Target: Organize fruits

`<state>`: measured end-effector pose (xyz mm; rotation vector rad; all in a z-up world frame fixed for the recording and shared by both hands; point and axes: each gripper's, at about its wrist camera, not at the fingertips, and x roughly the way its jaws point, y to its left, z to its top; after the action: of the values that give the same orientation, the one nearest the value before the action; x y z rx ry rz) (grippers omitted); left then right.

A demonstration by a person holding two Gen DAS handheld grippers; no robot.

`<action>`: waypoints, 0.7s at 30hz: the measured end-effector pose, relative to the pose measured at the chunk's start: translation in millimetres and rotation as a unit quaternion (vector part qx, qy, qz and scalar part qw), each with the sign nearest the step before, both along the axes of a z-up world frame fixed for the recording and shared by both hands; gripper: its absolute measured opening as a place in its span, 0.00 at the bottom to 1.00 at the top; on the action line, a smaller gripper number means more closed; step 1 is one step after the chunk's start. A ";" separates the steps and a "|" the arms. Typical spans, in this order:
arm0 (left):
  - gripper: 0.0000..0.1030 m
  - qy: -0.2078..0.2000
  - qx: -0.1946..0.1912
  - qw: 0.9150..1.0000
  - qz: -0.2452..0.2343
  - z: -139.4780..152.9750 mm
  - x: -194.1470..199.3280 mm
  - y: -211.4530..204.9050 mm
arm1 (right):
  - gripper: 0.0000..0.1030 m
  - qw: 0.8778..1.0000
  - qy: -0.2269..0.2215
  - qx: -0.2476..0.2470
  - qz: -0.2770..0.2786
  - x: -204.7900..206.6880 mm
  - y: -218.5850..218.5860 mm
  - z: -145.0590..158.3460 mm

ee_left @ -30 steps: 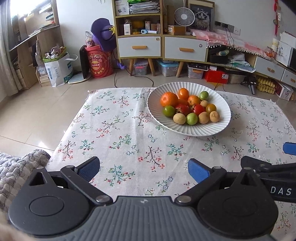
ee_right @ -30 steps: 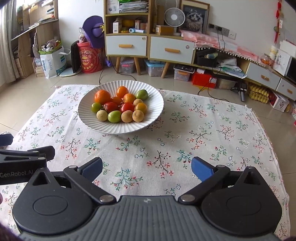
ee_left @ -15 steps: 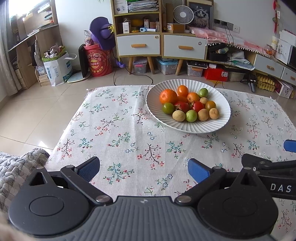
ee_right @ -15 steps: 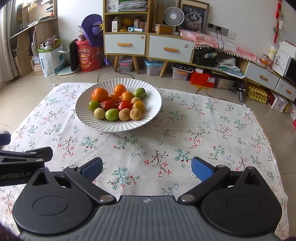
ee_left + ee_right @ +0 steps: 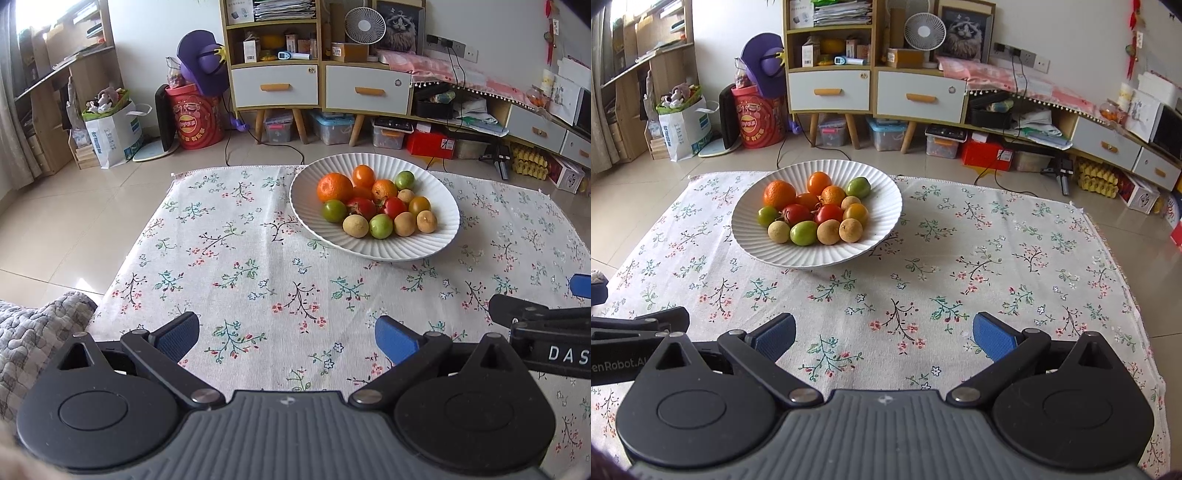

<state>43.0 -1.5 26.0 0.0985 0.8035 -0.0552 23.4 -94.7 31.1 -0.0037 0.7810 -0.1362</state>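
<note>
A white ribbed plate (image 5: 436, 243) (image 5: 886, 192) sits on the flowered tablecloth (image 5: 236, 266) (image 5: 979, 258), holding several fruits: oranges (image 5: 334, 187) (image 5: 779, 194), red fruits (image 5: 392, 206) (image 5: 828, 213), green fruits (image 5: 381, 226) (image 5: 803, 232) and yellowish round ones (image 5: 355, 226) (image 5: 850, 229). My left gripper (image 5: 287, 334) is open over the near cloth, nothing between its blue pads. My right gripper (image 5: 884, 335) is open too, well short of the plate, and its fingers show at the left view's right edge.
The cloth lies over a low table on a tiled floor. A grey quilted fabric (image 5: 33, 332) sits at the near left. Cabinets with drawers (image 5: 871, 92), a red bucket (image 5: 762, 118), a paper bag (image 5: 114, 133) and storage boxes line the far wall.
Both views have shifted slightly, so the plate sits a little lower and nearer in frame. Both grippers stay open and hold nothing.
</note>
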 end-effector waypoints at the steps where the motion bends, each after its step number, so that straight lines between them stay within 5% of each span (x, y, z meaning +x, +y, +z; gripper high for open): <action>1: 0.95 0.000 0.000 1.000 0.000 0.0 -0.1 0.0 | 0.99 1.000 0.000 -0.001 0.002 0.0 0.7 0.1; 21: 0.95 0.005 0.001 1.000 -0.001 -1.1 0.3 0.1 | 0.99 1.000 0.004 -0.003 0.006 0.5 0.3 -0.5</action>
<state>43.3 -1.4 24.8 0.1006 0.8134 -0.0574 23.9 -94.5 30.6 -0.0136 0.7879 -0.1275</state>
